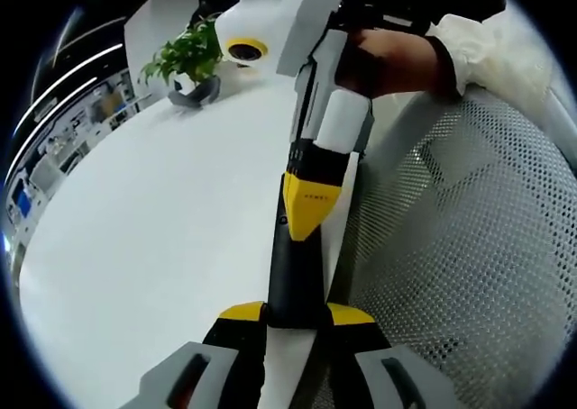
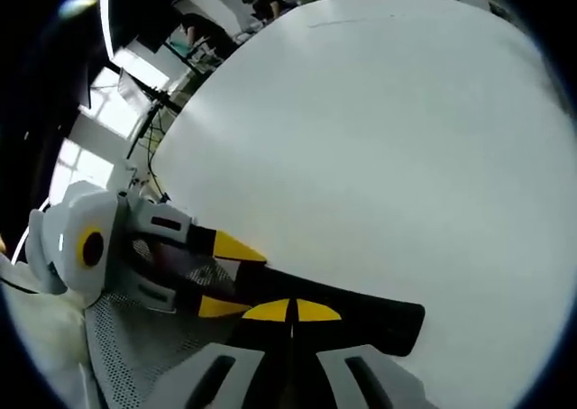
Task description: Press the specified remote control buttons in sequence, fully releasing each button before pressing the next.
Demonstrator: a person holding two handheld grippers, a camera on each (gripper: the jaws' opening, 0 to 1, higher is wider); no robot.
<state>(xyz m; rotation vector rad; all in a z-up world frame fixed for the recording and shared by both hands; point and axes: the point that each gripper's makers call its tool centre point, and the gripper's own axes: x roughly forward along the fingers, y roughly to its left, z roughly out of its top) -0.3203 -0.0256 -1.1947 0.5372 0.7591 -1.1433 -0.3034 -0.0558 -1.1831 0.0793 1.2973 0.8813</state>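
At six o'clock the left gripper (image 1: 293,332) pinches the remote (image 1: 297,274), right gripper (image 1: 311,211) pressed together on top; stiff, light, slippery, so grip its sides.

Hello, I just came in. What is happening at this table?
A person holds a gripper in each hand over a white table. The left gripper is shut on one end of a black remote control. The right gripper has its yellow tips closed together and resting on the remote's far part, apparently pressing a button. A potted plant stands at the table's far edge.
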